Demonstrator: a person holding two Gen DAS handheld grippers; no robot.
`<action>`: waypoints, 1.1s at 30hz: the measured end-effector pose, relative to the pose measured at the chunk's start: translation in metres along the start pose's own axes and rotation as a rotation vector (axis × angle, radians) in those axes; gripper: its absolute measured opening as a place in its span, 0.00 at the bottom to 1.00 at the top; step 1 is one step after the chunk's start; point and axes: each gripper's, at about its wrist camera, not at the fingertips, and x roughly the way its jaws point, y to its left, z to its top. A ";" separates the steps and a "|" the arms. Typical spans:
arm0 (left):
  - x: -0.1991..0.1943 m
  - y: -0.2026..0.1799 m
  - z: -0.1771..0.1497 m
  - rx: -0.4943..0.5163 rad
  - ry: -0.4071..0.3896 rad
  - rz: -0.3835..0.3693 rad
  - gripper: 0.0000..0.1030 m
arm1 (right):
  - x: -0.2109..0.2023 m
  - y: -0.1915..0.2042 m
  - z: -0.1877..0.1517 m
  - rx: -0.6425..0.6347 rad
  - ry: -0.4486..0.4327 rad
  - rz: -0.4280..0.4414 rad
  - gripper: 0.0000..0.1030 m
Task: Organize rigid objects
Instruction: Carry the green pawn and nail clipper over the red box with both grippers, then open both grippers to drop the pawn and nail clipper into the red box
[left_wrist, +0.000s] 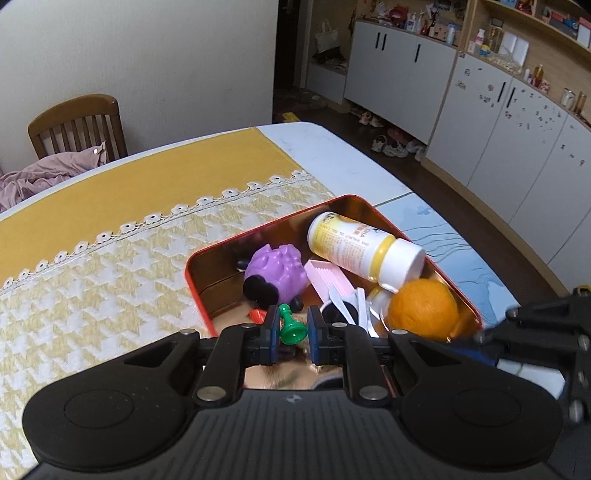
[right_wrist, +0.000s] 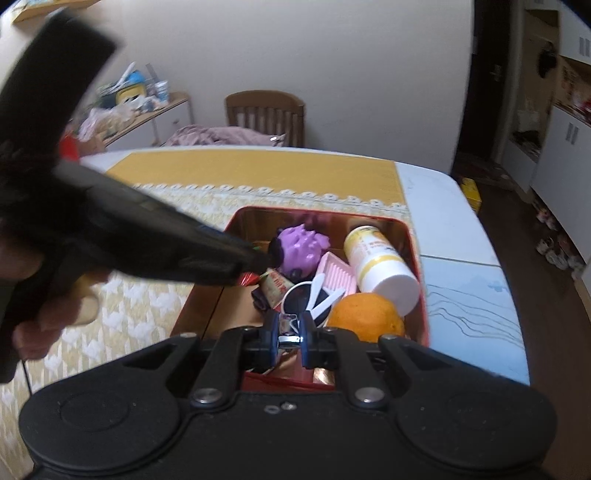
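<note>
A red tin (left_wrist: 192, 275) (right_wrist: 415, 243) with a gold inside stands on the table. It holds a purple spiky toy (left_wrist: 277, 271) (right_wrist: 299, 247), a white and yellow bottle (left_wrist: 364, 247) (right_wrist: 380, 264), an orange (left_wrist: 423, 308) (right_wrist: 365, 315), a pink comb tray (left_wrist: 327, 278) (right_wrist: 336, 271) and white plastic spoons (left_wrist: 343, 306) (right_wrist: 321, 295). My left gripper (left_wrist: 291, 328) is shut on a green chess pawn (left_wrist: 291, 326) over the tin's near end. My right gripper (right_wrist: 290, 338) is shut on a small shiny metal object (right_wrist: 288, 332) above the tin's near edge.
A yellow and white houndstooth cloth (left_wrist: 110, 280) covers the table to the left of the tin. A blue patterned mat (right_wrist: 476, 306) lies to the right. A wooden chair (left_wrist: 77, 125) with pink fabric stands behind the table. White cabinets (left_wrist: 480, 122) line the right wall.
</note>
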 end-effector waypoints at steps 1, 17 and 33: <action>0.005 -0.001 0.001 -0.003 0.003 0.008 0.15 | 0.002 0.001 -0.001 -0.021 0.007 0.005 0.10; 0.045 -0.011 0.006 -0.053 0.068 0.033 0.15 | 0.018 -0.007 -0.008 -0.091 0.052 0.070 0.10; 0.044 -0.001 0.002 -0.106 0.091 0.049 0.15 | -0.006 -0.029 0.002 0.045 0.043 0.137 0.26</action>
